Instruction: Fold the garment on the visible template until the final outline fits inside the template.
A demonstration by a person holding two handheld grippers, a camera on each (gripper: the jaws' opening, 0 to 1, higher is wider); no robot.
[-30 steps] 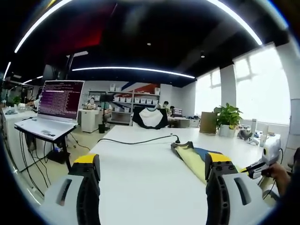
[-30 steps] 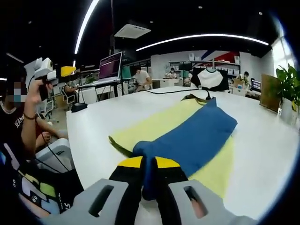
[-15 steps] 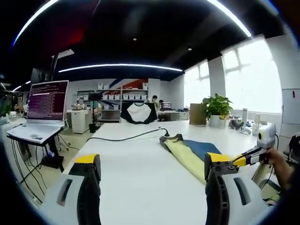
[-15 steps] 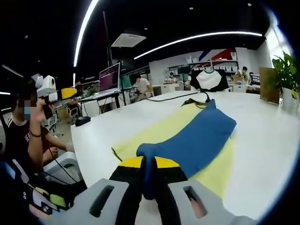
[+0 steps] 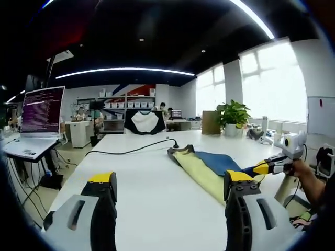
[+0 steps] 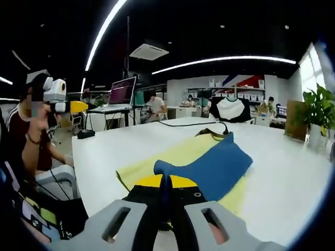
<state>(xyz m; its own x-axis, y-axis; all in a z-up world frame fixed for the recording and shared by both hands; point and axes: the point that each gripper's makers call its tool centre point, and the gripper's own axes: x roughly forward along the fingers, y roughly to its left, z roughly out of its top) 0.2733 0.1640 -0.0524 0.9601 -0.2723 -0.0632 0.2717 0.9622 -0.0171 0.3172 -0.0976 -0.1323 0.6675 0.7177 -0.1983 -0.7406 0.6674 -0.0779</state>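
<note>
The long white table (image 6: 131, 144) served as landmark throughout. On it, toward its far half, lay the garment: a yellow cloth body (image 6: 175, 157) with a blue cloth panel (image 6: 209, 164) folded over it, collar end pointing at the black cable (image 5: 131, 150) that ran across the table beyond it. No template outline could be made out on the table surface. The right gripper (image 6: 166, 185), yellow-tipped, sat at the near edge of the garment with its jaws pressed together on the near corner of the blue panel, which appeared raised off the yellow layer. The left gripper (image 5: 170, 183) hovered over bare table beside the garment, jaws spread and holding nothing. Judged step: mid-fold, the blue layer being carried across. The next move would call for laying that corner down flat and square, then bringing the left gripper to the cloth to steady or take the opposite edge. Past the table's far end hung a black-and-white shirt (image 6: 229, 109); an open laptop (image 5: 43, 110) stood off to the side, its screen text too small to read. No brand or label was legible.
</note>
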